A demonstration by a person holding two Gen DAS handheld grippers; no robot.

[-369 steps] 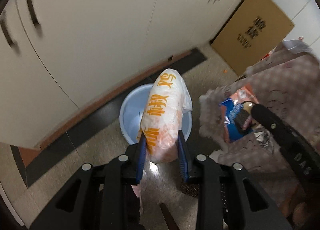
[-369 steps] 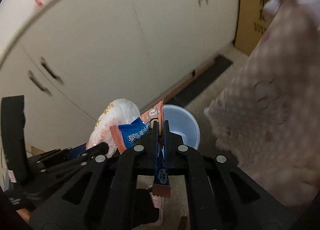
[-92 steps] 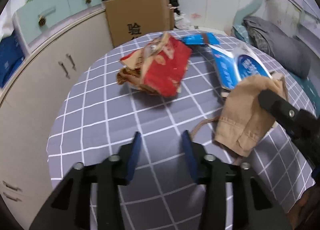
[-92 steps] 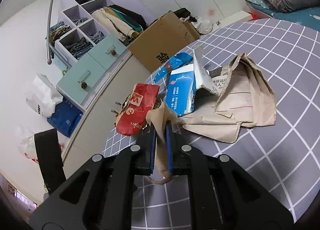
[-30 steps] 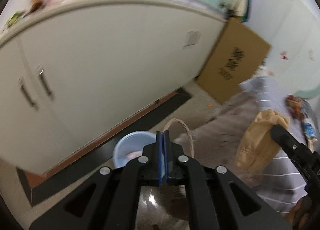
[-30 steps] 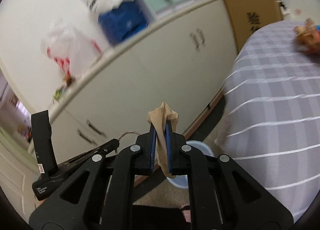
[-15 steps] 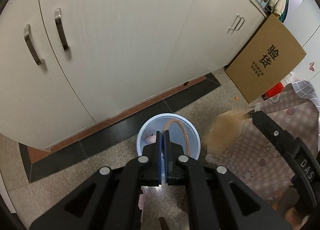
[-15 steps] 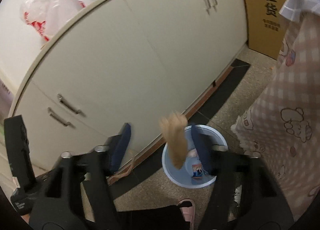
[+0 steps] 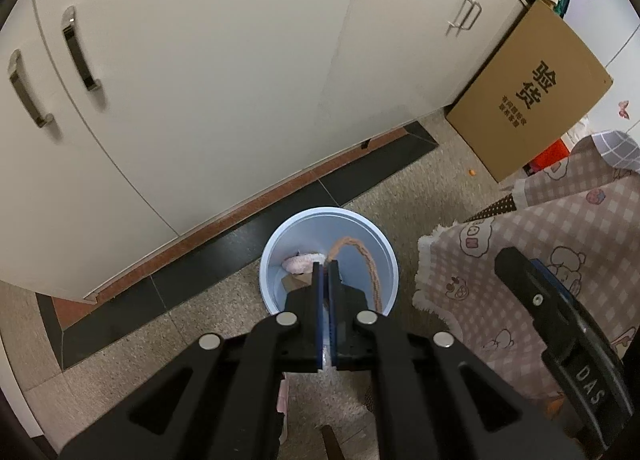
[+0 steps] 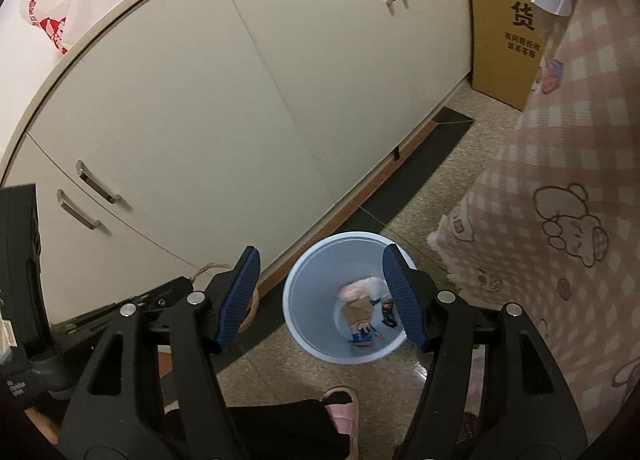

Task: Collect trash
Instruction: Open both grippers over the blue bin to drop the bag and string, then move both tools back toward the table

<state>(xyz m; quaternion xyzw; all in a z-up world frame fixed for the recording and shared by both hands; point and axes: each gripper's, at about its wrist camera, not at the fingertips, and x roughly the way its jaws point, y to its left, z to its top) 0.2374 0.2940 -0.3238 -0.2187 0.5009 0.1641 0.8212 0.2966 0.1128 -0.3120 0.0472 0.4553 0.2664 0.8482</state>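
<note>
Now my left gripper stays pinched on a brown rope loop above the blue bin on the floor, while my right gripper, just opened, holds nothing over the trash inside.

One bin, one cardboard box, one slipper and two grippers are showing, with four cupboard handles.

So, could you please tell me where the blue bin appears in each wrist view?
Left wrist: the bin sits low centre, right behind the shut tool's tips.
Right wrist: low centre, framed between the open tool's fingers.
Shared landmark: the cardboard box, upper right in both.
</note>
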